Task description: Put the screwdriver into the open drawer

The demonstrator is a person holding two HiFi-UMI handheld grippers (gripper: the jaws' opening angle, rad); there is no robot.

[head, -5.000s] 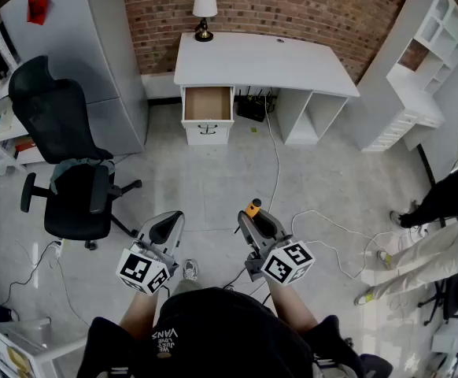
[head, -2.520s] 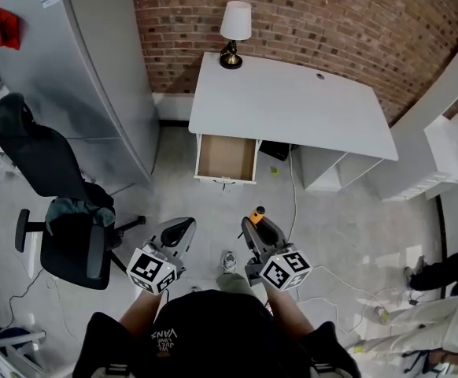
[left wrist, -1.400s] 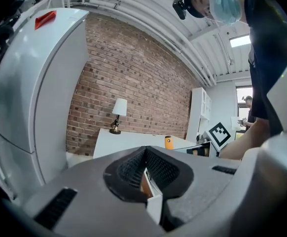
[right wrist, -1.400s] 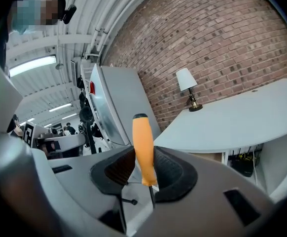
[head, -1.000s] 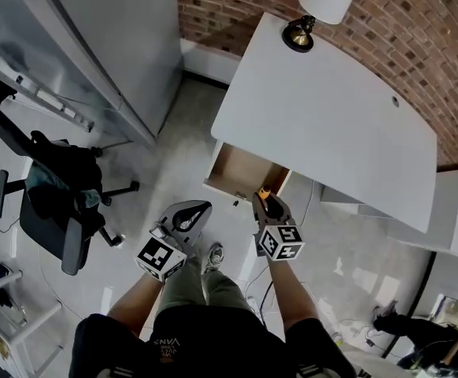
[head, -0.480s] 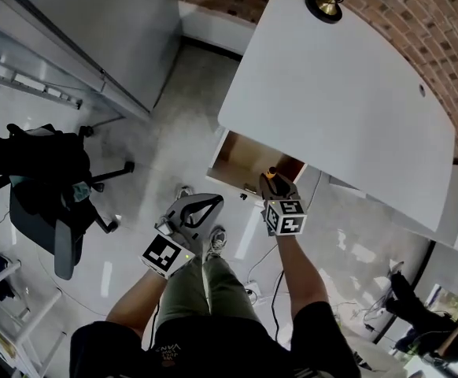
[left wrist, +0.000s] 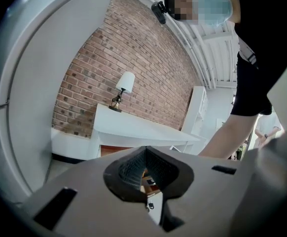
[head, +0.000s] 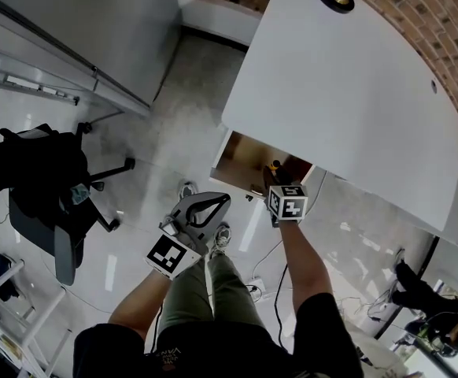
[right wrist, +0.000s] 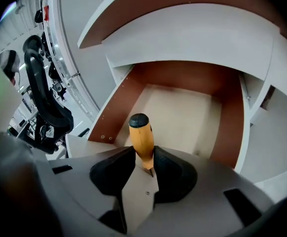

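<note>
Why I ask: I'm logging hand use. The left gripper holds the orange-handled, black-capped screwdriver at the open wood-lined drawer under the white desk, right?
No, the right gripper holds the orange-handled, black-capped screwdriver at the open wood-lined drawer under the white desk; the right gripper view shows its jaws clamped on it.

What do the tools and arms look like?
Left tool and right tool: grey plastic bodies, dark ribbed pads. Each carries a white cube with black square markers. Person wears a black short-sleeved top, forearms bare. No cables visible on them.
</note>
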